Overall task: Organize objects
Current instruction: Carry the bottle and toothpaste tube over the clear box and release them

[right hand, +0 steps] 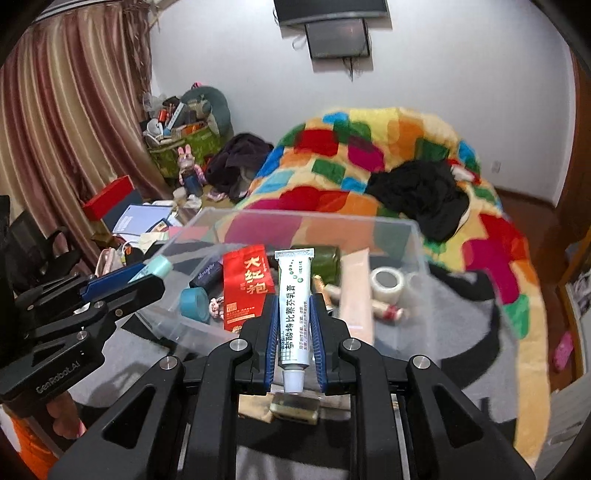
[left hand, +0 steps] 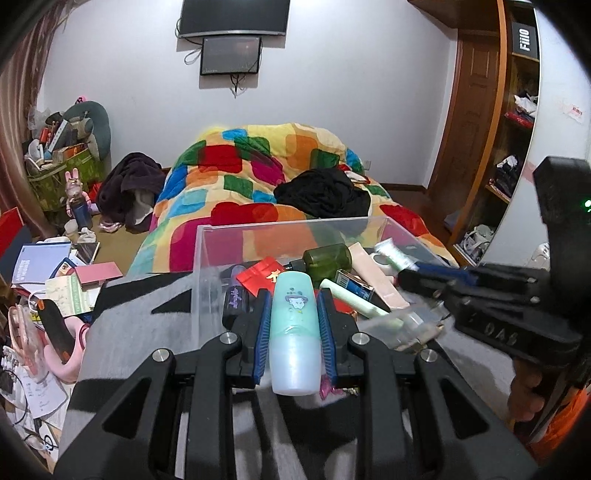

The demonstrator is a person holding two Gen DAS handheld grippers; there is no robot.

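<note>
Lying lengthwise between closed jaws: teal bottle (left hand: 294, 332) left, white tube (right hand: 293, 310) right.

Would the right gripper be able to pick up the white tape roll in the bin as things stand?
Probably not yet: the right gripper is shut on a white tube. The tape roll itself lies uncovered in the clear bin.

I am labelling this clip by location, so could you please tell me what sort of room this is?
Most likely a cluttered bedroom: a bed under a colourful patchwork blanket, a wall-mounted screen, and an open wooden wardrobe with clothes on its shelves.
</note>
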